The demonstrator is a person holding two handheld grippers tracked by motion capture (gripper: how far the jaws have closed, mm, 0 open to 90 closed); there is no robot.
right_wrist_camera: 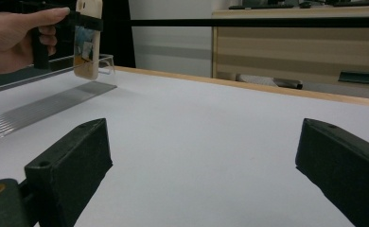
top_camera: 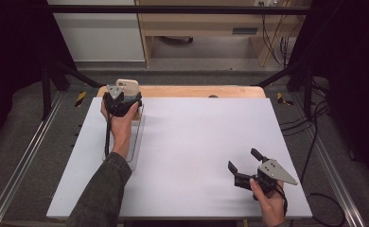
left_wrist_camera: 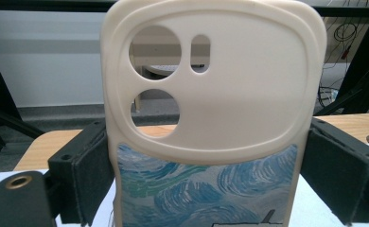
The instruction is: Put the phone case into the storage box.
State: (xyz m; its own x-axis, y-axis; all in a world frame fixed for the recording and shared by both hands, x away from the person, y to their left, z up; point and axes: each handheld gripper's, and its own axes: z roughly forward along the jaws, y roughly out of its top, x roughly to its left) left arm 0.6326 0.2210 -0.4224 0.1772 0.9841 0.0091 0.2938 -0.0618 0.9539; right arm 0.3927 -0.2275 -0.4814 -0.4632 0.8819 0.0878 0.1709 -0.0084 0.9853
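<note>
The left gripper (top_camera: 121,97) was clamped on a cream phone case (left_wrist_camera: 211,118), its two black jaws pressing the case's long edges from either side. In the left gripper view the case stood upright between the jaws, its back toward the camera: three camera cut-outs in a raised cream panel at the top, and a blue swirled painting print below. In the high view the case's top (top_camera: 127,86) rose just above the gripper at the table's far left, over the far end of a clear acrylic tray (top_camera: 136,142) that lay along the left side of the white table (top_camera: 197,142). The right gripper view showed the case (right_wrist_camera: 89,40) held clear of the surface, above the tray's ribbed floor (right_wrist_camera: 40,111) near its far wall.

The right gripper (top_camera: 244,168) sat near the front right corner, well apart from the case, its jaws spread wide with nothing between them, only bare white board ahead.

Judging by this, the pickup was done: the case was gripped firmly and lifted. Whether it was headed out of the tray or down into it could not be told. What remained was carrying it to its place and releasing it, and the idle right gripper had taken no part yet.
</note>
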